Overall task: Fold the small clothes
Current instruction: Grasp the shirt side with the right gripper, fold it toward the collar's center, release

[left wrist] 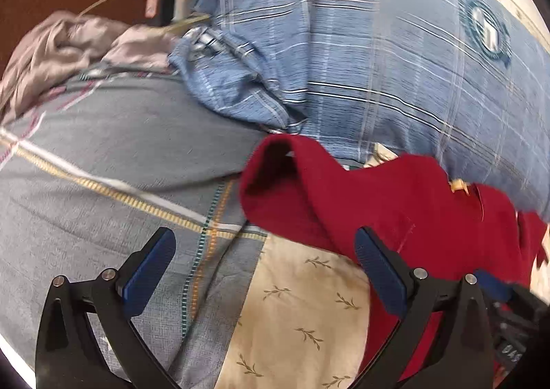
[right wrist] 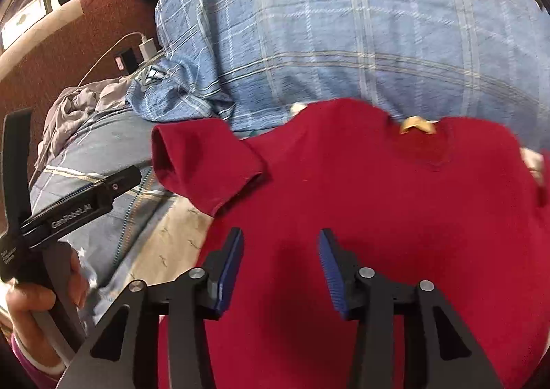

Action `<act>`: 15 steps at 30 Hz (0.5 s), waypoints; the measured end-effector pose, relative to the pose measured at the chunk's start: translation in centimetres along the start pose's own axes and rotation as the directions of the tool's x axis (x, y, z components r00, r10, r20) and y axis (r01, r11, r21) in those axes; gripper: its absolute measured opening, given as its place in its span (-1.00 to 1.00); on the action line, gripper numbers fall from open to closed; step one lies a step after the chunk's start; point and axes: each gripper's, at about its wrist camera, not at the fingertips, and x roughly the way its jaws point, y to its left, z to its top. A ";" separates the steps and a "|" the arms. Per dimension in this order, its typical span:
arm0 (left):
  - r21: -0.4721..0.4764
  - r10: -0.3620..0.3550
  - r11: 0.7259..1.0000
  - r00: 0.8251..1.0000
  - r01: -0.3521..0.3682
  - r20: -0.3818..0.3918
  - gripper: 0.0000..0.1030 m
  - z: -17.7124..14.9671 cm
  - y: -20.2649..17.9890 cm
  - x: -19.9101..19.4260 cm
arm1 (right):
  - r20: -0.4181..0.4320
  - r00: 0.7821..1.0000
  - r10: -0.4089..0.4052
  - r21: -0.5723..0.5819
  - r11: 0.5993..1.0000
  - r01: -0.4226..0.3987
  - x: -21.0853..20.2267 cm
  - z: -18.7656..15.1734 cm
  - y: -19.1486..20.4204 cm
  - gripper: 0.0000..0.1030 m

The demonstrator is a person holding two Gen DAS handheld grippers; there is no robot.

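Note:
A small red T-shirt [right wrist: 361,189] lies spread on the bed, neck label [right wrist: 417,126] at the far edge, its left sleeve [right wrist: 202,165] sticking out to the left. My right gripper [right wrist: 281,244] hovers over the shirt's lower middle, jaws open and empty. In the left wrist view the shirt [left wrist: 412,203] lies at the right with its sleeve opening [left wrist: 275,175] facing me. My left gripper [left wrist: 263,244] is wide open and empty, just left of the sleeve, its right finger [left wrist: 378,272] over the shirt's edge. The left gripper [right wrist: 103,191] also shows at the left of the right wrist view.
A blue plaid quilt [right wrist: 343,28] is heaped behind the shirt. The bed has a grey checked sheet [left wrist: 103,165] with a beige leaf-print patch [left wrist: 302,313]. A crumpled grey garment [left wrist: 62,45] lies far left. A charger and cable [left wrist: 178,0] sit by the red headboard [right wrist: 86,55].

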 end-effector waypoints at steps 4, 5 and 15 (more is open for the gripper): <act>-0.019 0.004 1.000 1.000 -0.005 -0.016 1.00 0.2 0.3 0.6 | -0.036 0.997 0.068 0.013 0.998 -0.068 2.8 0.8 1.2 -0.06; -0.013 0.010 1.000 1.000 -0.010 -0.017 1.00 0.2 0.2 0.7 | -0.038 0.996 0.078 0.013 0.997 -0.077 3.5 1.0 1.5 -0.06; -0.047 0.031 0.998 0.999 -0.032 -0.014 1.00 1.1 1.3 1.2 | -0.063 0.990 0.126 0.048 0.991 -0.123 10.1 3.3 2.3 -0.32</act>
